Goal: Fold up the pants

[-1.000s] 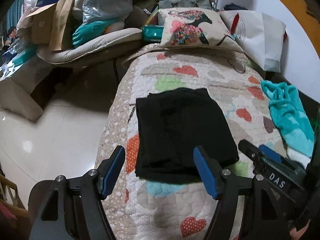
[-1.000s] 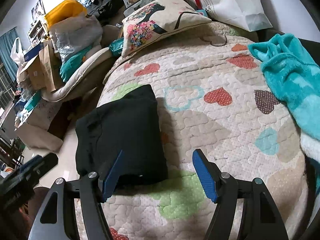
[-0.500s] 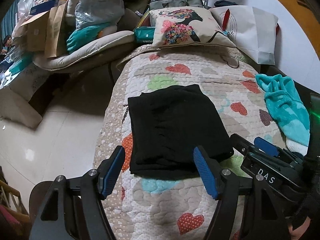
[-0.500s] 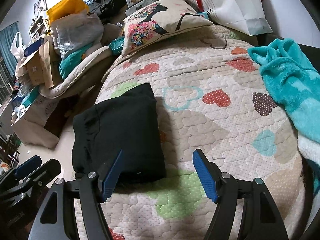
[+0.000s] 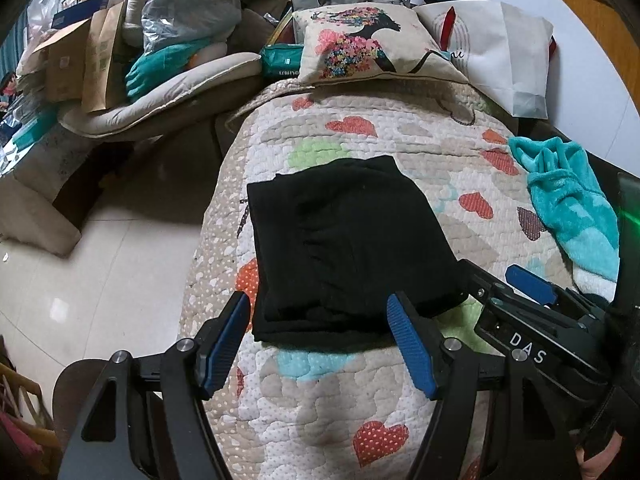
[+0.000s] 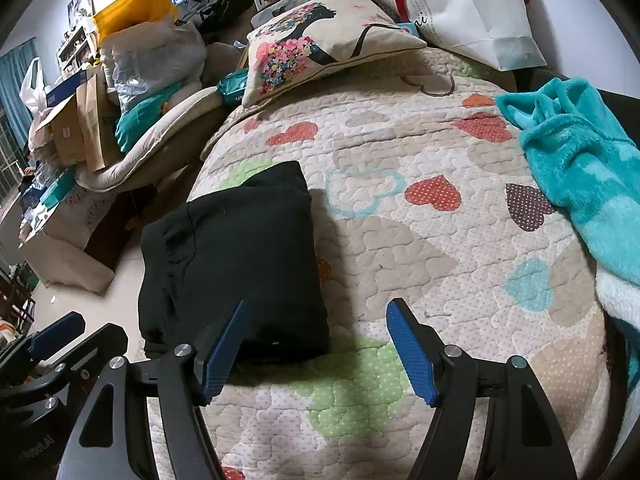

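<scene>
Pants (image 5: pixel 344 248) lie folded as before; both grippers seemingly drew back slightly.

A: How is the left gripper (image 5: pixel 318 338) built?
B: Black frame, 2 blue ribbed fingers (image 5: pixel 410 346), silver screws.
A: And the right gripper (image 6: pixel 318 344)?
B: Identical; white "DAS" lettering on its side.

We are in a lived-in home: a bed under a cream quilt patterned with coloured hearts (image 6: pixel 420 240), a printed cushion showing a woman with flowers (image 6: pixel 320 48) at its head, a teal fleece blanket (image 6: pixel 592 168), and stacked brown cardboard boxes (image 5: pixel 76 60) beside a pale tiled floor (image 5: pixel 100 280).
</scene>
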The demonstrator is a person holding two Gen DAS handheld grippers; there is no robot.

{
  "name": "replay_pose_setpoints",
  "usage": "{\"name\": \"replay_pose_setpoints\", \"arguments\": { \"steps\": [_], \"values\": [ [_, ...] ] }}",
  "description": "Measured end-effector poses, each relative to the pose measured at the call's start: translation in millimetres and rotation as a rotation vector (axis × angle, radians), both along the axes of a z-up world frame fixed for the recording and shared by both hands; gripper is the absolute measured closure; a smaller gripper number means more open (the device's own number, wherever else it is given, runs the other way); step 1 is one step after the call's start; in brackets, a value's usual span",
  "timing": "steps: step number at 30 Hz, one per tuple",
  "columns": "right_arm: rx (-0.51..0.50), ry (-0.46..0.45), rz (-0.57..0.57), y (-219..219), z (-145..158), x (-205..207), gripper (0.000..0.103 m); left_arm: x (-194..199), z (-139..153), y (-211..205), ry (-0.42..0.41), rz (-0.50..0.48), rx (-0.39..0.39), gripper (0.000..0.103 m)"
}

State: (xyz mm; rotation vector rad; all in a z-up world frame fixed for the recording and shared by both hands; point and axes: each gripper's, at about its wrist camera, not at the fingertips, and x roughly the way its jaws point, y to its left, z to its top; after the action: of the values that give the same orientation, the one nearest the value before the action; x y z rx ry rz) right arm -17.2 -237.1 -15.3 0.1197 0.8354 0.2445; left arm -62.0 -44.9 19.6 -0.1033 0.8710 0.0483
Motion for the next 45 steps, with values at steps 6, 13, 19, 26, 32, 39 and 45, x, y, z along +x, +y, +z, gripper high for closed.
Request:
{"name": "replay_pose_setpoints", "arguments": {
  "steps": [6,13,19,26,32,39,45],
  "values": [
    [-0.002,0.005,0.001,0,-2,1,0.026,1,-4,0,0.012,0.0,-0.003,0.033],
    [-0.004,0.011,0.002,1,-4,1,0.026,3,-11,2,0.037,0.002,-0.013,0.033],
    [-0.006,0.014,0.001,2,-5,1,0.025,4,-17,3,0.057,0.002,-0.021,0.033],
    [-0.009,0.013,0.002,3,-6,2,0.025,5,-20,5,0.065,0.002,-0.027,0.033],
    [-0.008,0.013,0.002,2,-6,1,0.024,6,-21,5,0.068,0.003,-0.031,0.033],
    [-0.009,0.013,0.002,3,-6,1,0.024,6,-22,5,0.068,0.005,-0.032,0.033],
    [-0.009,0.012,0.001,3,-6,1,0.023,6,-22,5,0.068,0.005,-0.033,0.033]
  ]
}}
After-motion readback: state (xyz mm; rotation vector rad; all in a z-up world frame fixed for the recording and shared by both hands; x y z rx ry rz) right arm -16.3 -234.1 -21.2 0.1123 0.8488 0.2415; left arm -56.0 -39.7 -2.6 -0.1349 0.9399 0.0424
